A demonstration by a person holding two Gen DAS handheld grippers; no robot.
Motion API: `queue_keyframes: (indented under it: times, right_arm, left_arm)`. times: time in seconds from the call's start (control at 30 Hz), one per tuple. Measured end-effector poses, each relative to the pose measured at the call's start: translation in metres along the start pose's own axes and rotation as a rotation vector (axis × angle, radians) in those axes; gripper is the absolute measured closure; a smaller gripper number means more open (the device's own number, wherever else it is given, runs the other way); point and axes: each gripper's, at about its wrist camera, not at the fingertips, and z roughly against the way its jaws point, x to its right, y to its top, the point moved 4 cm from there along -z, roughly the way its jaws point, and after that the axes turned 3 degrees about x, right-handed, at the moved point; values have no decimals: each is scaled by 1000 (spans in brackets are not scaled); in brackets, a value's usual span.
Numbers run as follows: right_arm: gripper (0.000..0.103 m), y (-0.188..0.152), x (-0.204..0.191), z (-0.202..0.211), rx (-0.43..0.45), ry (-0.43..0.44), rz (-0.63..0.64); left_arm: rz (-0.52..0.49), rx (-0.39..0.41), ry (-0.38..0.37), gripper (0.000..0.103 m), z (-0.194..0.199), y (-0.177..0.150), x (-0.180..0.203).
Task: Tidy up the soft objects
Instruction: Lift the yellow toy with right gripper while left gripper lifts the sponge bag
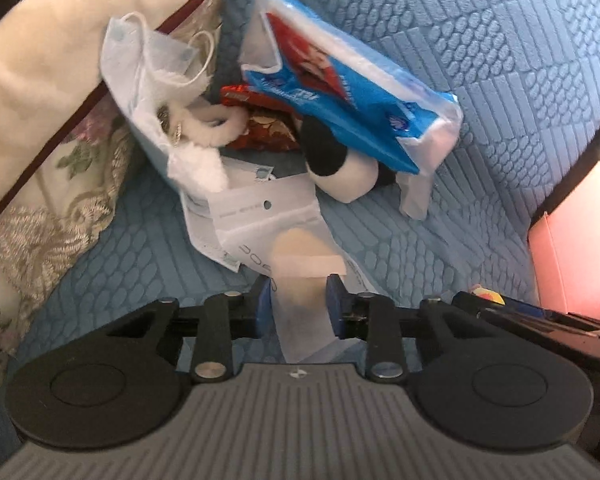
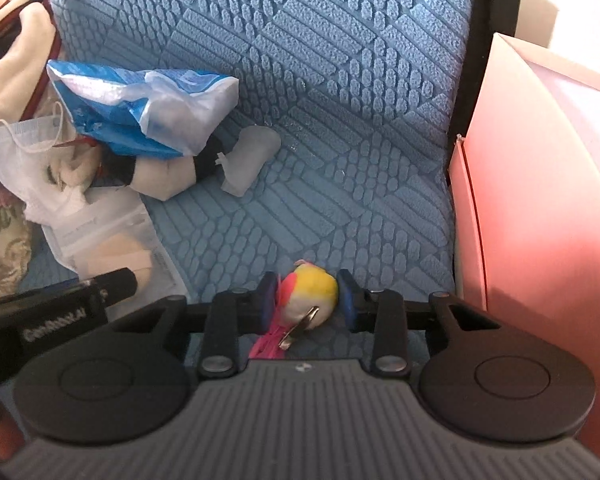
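My left gripper point(image 1: 298, 304) points down at the blue quilted cover point(image 1: 480, 100) and is shut on a clear plastic packet point(image 1: 296, 256) with something beige inside; the packet runs between the blue pads. My right gripper point(image 2: 308, 300) is shut on a small yellow, white and pink plush toy point(image 2: 314, 286) with a metal clip, low over the same cover point(image 2: 340, 120). Further off lies a heap: a blue tissue pack point(image 1: 340, 92), a face mask point(image 1: 140, 64), a black and white plush point(image 1: 340, 168) and a white fluffy piece point(image 1: 204, 132).
A pink box point(image 2: 540, 200) stands close on the right of the cover's dark edge. A floral pillow point(image 1: 40, 208) and cream cloth point(image 1: 40, 40) border the heap on the left. A small grey bundle point(image 2: 252, 156) lies beside the black and white plush point(image 2: 160, 176).
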Motion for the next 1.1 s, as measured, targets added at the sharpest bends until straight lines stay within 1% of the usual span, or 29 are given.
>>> queue_keyframes:
  times: [0.07, 0.17, 0.37, 0.5, 0.77, 1.0, 1.07, 1.1]
  right_arm:
    - [68, 0, 0, 3, 6, -1, 8]
    - [68, 1, 1, 9, 23, -6, 17]
    - [68, -2, -1, 19, 42, 9, 20]
    - [68, -4, -4, 30, 69, 5, 41]
    - [68, -15, -7, 53, 93, 20, 55]
    - [68, -29, -13, 72, 74, 41, 57]
    - [68, -33, -14, 78, 70, 43, 65]
    - [68, -35, -14, 80, 68, 43, 68]
  left_arm:
    - [-12, 9, -10, 86, -1, -1, 2]
    - [-27, 21, -18, 91, 2, -1, 5]
    - [8, 13, -57, 93, 10, -1, 2]
    - [58, -1, -106, 93, 19, 1, -3]
    - [46, 16, -130, 93, 37, -4, -3]
    - [48, 7, -173, 93, 57, -14, -4]
    - [19, 8, -172, 93, 63, -17, -3]
    - [-9, 16, -155, 93, 67, -20, -3]
